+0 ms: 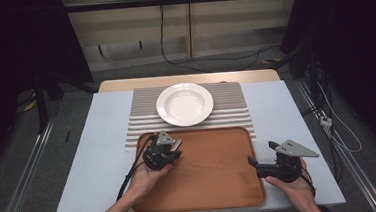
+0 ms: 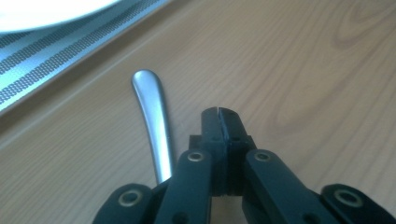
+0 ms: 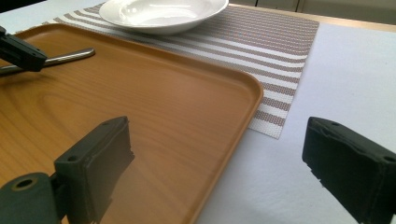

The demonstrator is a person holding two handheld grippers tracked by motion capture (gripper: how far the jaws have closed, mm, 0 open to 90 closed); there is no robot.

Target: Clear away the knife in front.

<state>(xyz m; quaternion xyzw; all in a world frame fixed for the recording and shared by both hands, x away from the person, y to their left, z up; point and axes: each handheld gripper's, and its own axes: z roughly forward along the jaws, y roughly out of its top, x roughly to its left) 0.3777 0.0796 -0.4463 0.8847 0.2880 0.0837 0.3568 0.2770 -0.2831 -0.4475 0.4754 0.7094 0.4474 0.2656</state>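
Tray: rectangular brown wooden tray (image 1: 206,175) with rounded corners and a raised lip, wood grain visible; it lies at the near edge of the pale table (image 1: 94,157).
Utensil: polished metal utensil handle (image 2: 152,116), slim with a rounded end, lies flat on the tray near its far-left corner; its working end is hidden.
Left gripper: left gripper (image 2: 219,116) has both jaws pressed together, nothing between them; the handle lies just beside them, ungrasped.
Right gripper: right gripper (image 3: 215,154) is spread wide and empty, straddling the tray's right rim, probably waiting.
Plate: glossy round white deep plate (image 1: 184,103), empty, on the striped woven placemat (image 1: 236,107), beyond the tray.
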